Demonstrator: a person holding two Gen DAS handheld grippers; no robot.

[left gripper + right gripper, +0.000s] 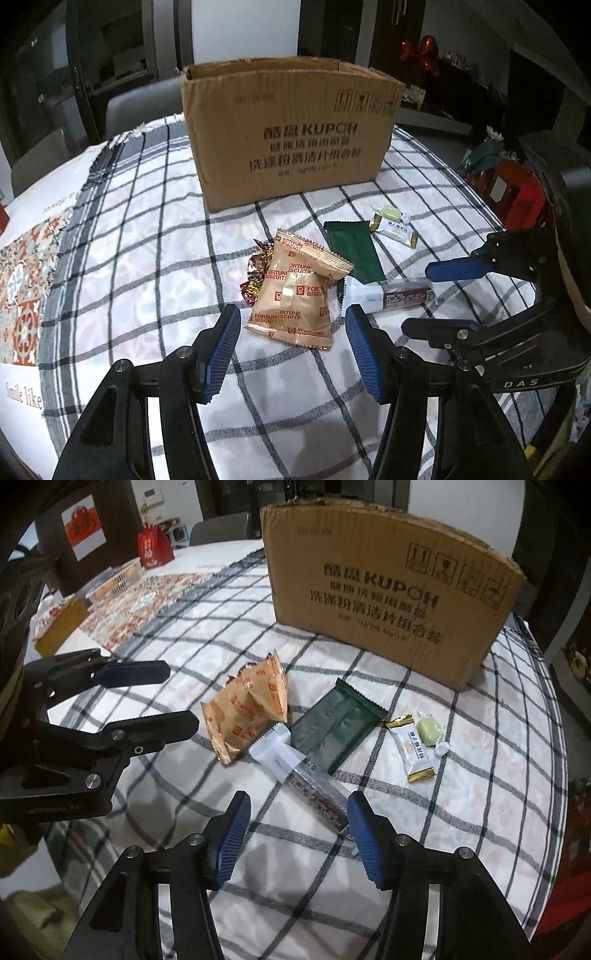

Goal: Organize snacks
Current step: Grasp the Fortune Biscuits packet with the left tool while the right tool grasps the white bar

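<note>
An open cardboard box point(291, 129) stands at the back of the checked tablecloth; it also shows in the right wrist view point(388, 587). In front of it lie a tan fortune biscuit packet point(295, 295) point(247, 712), a dark green packet point(354, 249) point(336, 734), a clear and white tube-shaped packet point(388, 293) point(303, 775), a white and gold bar point(395, 232) point(410, 753), a pale green candy point(388, 213) point(428, 730) and red-gold foil candies point(256, 273). My left gripper point(291, 349) is open just before the biscuit packet. My right gripper point(299, 834) is open, with the tube packet's near end between its fingers.
A patterned runner point(22, 291) lies left on the table. A red gift bag point(153, 548), a basket point(118, 579) and a tan box point(61, 626) stand at the far left. Red items point(513, 188) sit off the right table edge. Chairs stand behind the table.
</note>
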